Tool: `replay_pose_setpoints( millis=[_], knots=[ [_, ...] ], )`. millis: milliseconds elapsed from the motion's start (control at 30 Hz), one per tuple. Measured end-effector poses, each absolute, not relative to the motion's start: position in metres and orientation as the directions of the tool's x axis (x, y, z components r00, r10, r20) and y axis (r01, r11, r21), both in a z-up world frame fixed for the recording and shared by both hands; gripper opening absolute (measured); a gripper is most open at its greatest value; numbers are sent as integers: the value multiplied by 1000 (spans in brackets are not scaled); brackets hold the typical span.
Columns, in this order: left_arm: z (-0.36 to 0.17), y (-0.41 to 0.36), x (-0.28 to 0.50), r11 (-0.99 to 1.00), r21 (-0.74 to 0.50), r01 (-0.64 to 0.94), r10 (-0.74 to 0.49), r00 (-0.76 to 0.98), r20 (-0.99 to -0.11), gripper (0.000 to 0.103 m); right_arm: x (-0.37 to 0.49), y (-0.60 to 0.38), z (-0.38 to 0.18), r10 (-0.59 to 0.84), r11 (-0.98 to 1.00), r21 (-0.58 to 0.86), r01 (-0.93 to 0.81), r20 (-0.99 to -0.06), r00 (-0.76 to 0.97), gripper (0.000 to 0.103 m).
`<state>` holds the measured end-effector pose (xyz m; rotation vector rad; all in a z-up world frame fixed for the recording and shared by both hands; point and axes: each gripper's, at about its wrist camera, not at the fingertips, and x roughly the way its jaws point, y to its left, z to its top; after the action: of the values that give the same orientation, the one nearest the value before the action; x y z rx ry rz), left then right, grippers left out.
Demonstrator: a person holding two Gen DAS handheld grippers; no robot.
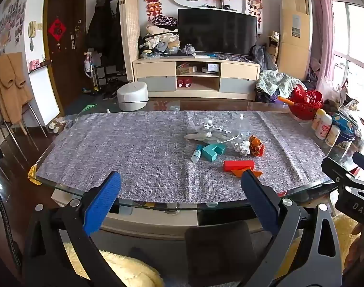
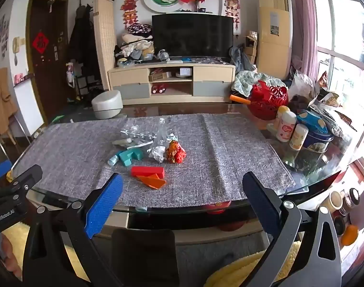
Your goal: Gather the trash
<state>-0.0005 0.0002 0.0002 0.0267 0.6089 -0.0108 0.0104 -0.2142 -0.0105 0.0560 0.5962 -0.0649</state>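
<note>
Left wrist view, left to right: dark door bearing a red diamond paper with a character too blurred to read; left gripper held at the near edge of the glass table, jaws spread wide and empty; grey mat covering the tabletop. Trash lies clustered right of the mat's centre: clear crumpled plastic wrap, small teal-capped bottle, crumpled white paper ball touching a crumpled red-orange wrapper. Among them sit a teal block, and nearer the camera a red block against an orange wedge. At far right the other tool shows the letters "DAS".

Right wrist view, left to right: neighbouring tool marked "GenRobot.AI", possibly cut short by the frame edge; right gripper, jaws likewise wide apart and holding nothing, well short of the trash; red basket; white bottles with illegible labels beside a blue tin.
</note>
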Motion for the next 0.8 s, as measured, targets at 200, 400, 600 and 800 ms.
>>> replay_pose_setpoints(
  millis=[200,400,600,800],
  knots=[
    [1,-1,0,1000,23,18,-2,818,-575,95,11,-213,-9,-44,996,38,79,-563,825,100],
    [0,0,0,1000,22,19,-3,820,-573,95,13,-212,-13,-44,996,36,78,-569,821,100],
    [0,0,0,1000,18,17,-4,821,-571,95,15,-213,-6,-43,996,37,77,-563,825,100],
    [0,0,-1,1000,17,16,-3,819,-574,95,13,-212,-5,-40,996,40,76,-561,827,100]
  ],
)
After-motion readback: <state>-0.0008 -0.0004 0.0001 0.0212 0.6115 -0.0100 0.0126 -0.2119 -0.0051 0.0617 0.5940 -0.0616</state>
